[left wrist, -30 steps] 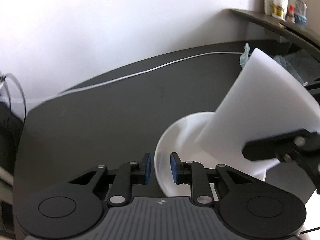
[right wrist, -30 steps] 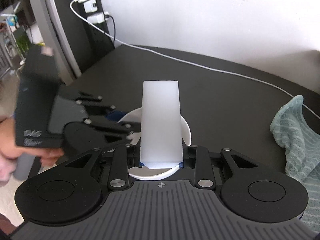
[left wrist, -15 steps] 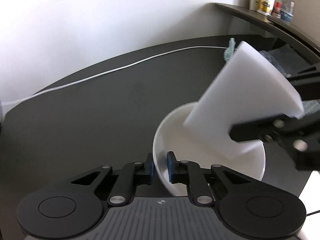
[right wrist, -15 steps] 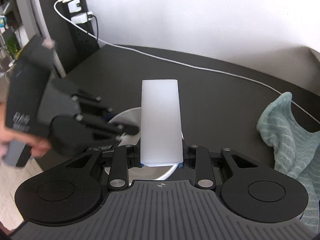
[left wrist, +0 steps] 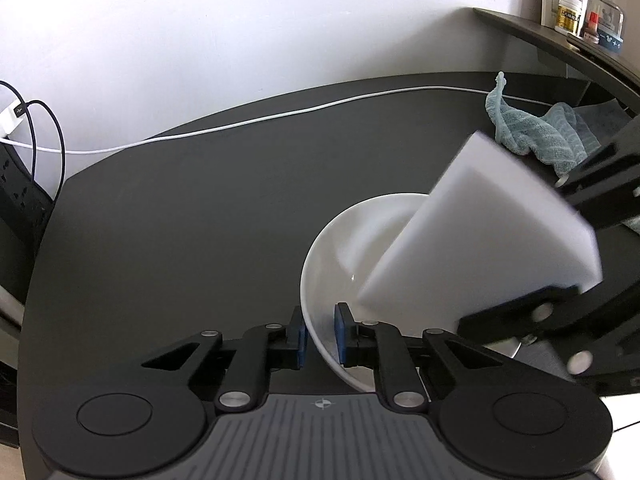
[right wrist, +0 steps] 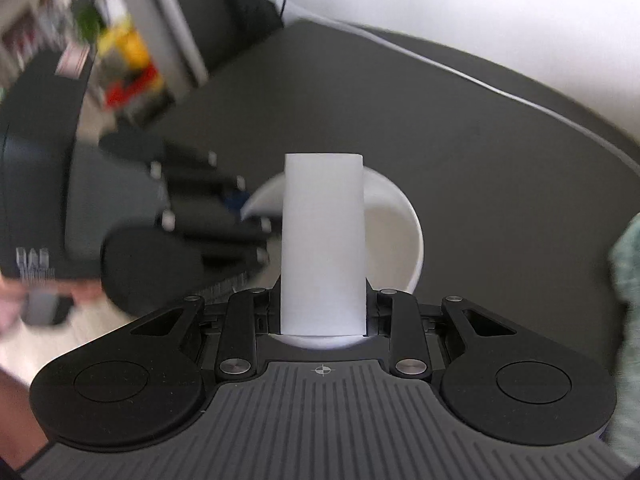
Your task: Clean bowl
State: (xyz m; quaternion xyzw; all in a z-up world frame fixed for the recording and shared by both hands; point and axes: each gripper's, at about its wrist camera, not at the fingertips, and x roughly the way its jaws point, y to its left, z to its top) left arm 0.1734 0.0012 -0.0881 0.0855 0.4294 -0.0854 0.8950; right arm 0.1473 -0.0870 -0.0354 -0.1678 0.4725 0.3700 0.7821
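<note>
1 bowl (left wrist: 340,248), 1 sponge (right wrist: 323,240), 1 towel (left wrist: 532,136), 2 grippers clamped.

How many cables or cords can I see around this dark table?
3. One white cable runs across the back of the table. Two thin black cords loop by the power strip at the far left. More may be hidden beyond the pictures' edges.

The white sponge (right wrist: 323,240) hides much of the bowl (right wrist: 394,236).
</note>
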